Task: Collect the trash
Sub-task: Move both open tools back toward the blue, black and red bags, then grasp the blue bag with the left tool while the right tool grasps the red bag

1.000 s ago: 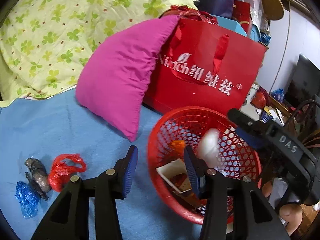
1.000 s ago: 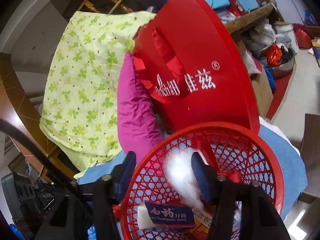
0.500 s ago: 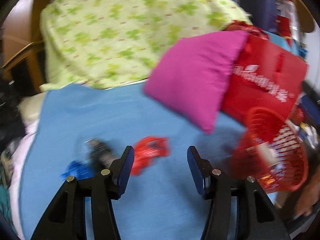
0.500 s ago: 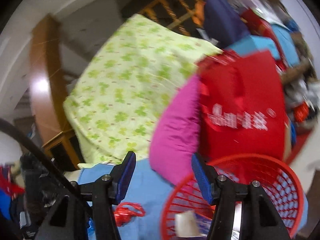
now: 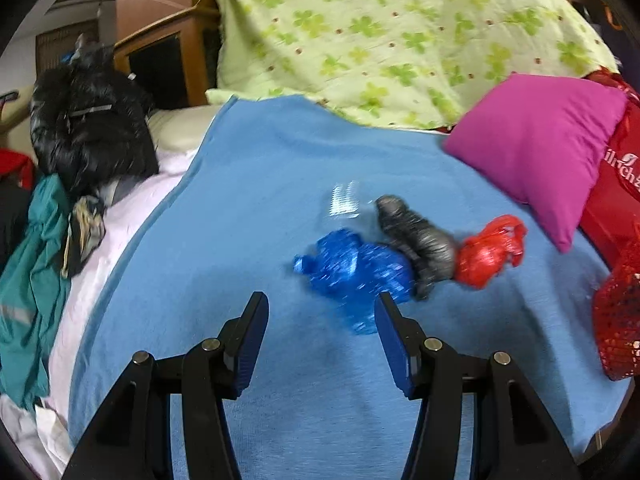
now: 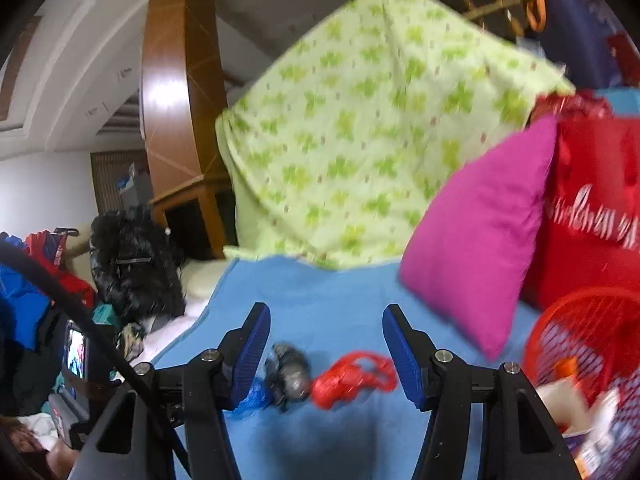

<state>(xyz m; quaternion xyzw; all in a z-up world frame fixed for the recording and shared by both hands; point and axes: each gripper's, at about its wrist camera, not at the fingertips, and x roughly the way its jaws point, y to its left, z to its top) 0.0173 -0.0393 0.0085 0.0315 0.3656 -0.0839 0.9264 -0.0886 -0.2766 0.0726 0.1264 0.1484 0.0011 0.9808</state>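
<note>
On the blue blanket [image 5: 248, 208] lie three crumpled bags side by side: a blue bag [image 5: 354, 268], a grey-black bag [image 5: 420, 240] and a red bag [image 5: 488, 252]. A clear plastic scrap [image 5: 344, 200] lies just behind them. My left gripper [image 5: 322, 344] is open and empty, just in front of the blue bag. My right gripper [image 6: 326, 354] is open and empty, above the grey-black bag [image 6: 290, 372] and the red bag [image 6: 352, 376]. The red mesh basket [image 6: 580, 344] with trash inside stands at the right; its edge shows in the left wrist view [image 5: 618, 320].
A magenta pillow [image 5: 536, 148] leans on a red paper bag [image 5: 616, 200] at the right. A green-patterned quilt [image 5: 392, 36] is piled behind. A black jacket [image 5: 88, 120] and teal clothes [image 5: 32, 280] lie at the blanket's left edge.
Both grippers have swung left, away from the basket and toward the bags on the blanket. The white trash seen over the basket a second ago is out of the right gripper.
</note>
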